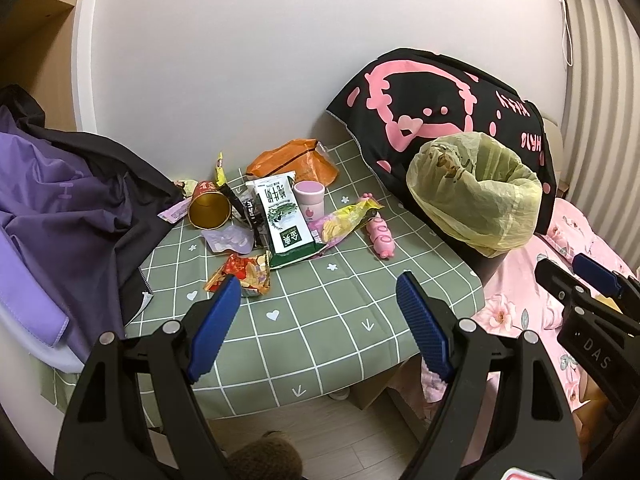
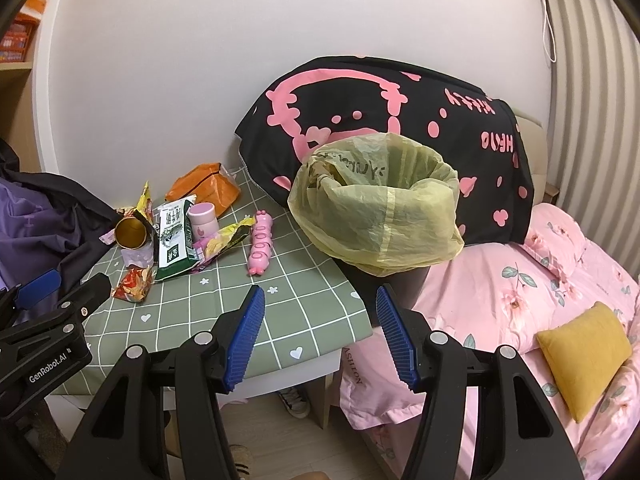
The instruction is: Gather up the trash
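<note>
Trash lies on the green checked table (image 1: 320, 320) (image 2: 192, 312): a gold-lined paper cup on its side (image 1: 210, 209) (image 2: 130, 233), a green-and-white milk carton (image 1: 285, 220) (image 2: 173, 242), a red snack wrapper (image 1: 244, 274) (image 2: 134, 284), a yellow chip bag (image 1: 344, 222) (image 2: 224, 240), an orange bag (image 1: 294, 160) (image 2: 204, 188). A bin with a yellow-green liner (image 1: 476, 192) (image 2: 376, 204) stands at the table's right. My left gripper (image 1: 320, 292) is open and empty, short of the red wrapper. My right gripper (image 2: 320, 300) is open and empty before the bin.
A pink jar (image 1: 309, 197) (image 2: 203, 218) and a pink pig toy (image 1: 381, 236) (image 2: 261, 248) lie among the trash. Purple and black clothes (image 1: 60, 208) are heaped at left. A black pink-printed pillow (image 2: 400, 120) leans behind the bin. A pink bed (image 2: 520, 300) holds a yellow cushion (image 2: 584, 352).
</note>
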